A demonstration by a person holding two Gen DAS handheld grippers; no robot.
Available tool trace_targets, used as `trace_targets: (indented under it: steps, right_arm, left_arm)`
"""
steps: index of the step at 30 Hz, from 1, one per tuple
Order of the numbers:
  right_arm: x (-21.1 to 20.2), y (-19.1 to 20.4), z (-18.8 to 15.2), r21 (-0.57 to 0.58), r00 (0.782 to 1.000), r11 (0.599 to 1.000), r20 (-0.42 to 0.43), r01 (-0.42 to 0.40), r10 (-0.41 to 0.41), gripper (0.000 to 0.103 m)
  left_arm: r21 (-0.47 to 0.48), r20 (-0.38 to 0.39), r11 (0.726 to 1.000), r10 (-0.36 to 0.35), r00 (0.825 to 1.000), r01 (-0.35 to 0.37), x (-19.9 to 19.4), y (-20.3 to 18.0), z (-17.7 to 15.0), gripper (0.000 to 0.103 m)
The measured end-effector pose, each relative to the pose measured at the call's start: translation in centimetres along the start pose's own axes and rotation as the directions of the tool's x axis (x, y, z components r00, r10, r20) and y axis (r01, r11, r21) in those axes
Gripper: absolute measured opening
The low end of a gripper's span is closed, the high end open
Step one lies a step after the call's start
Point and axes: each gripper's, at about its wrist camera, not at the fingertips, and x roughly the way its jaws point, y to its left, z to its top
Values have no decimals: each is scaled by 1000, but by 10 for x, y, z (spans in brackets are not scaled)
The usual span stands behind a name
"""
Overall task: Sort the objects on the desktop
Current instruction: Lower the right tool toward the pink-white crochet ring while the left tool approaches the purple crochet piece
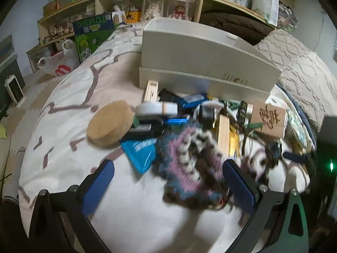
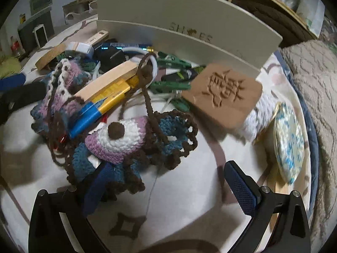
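A pile of small objects lies on a bed in front of a white shoe box (image 1: 202, 54). A crocheted blue, purple and brown piece (image 1: 189, 164) lies nearest; it also shows in the right wrist view (image 2: 118, 139). My left gripper (image 1: 168, 181) is open, with the crochet between its fingers. My right gripper (image 2: 168, 181) is open, its left finger (image 2: 96, 183) against the crochet. A carved wooden block (image 2: 223, 97), a cork disc (image 1: 109, 124), a wooden stick (image 2: 107, 82) and a yellow-blue bar (image 2: 105, 103) lie in the pile.
A round blue-and-white patterned fan (image 2: 288, 141) lies at the right. A blue card (image 1: 141, 154) and a tape roll (image 1: 155, 108) lie by the cork disc. Shelves with toys (image 1: 147, 6) stand behind the bed. A plastic bag (image 1: 59, 61) sits on the floor at the left.
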Motion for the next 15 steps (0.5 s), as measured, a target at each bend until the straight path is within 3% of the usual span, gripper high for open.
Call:
trace_targets:
  steps: [3,9,15]
  right_arm:
    - [-4,1,-8,-6,1000,1000,-24,-5,4,103]
    - [-14,6,-23,-42,995,999,-92,-30,26,103]
    - [-20,-5,-27,9,977,991,-167,-133,133,103]
  left_arm:
    - [13,25,1000,4,1000,-5,4,-5,6,103]
    - [45,-28,999,19,999,-18,16,-7,1,103]
    - [43,-82,999,31,996,-28,19,-2,-8,103]
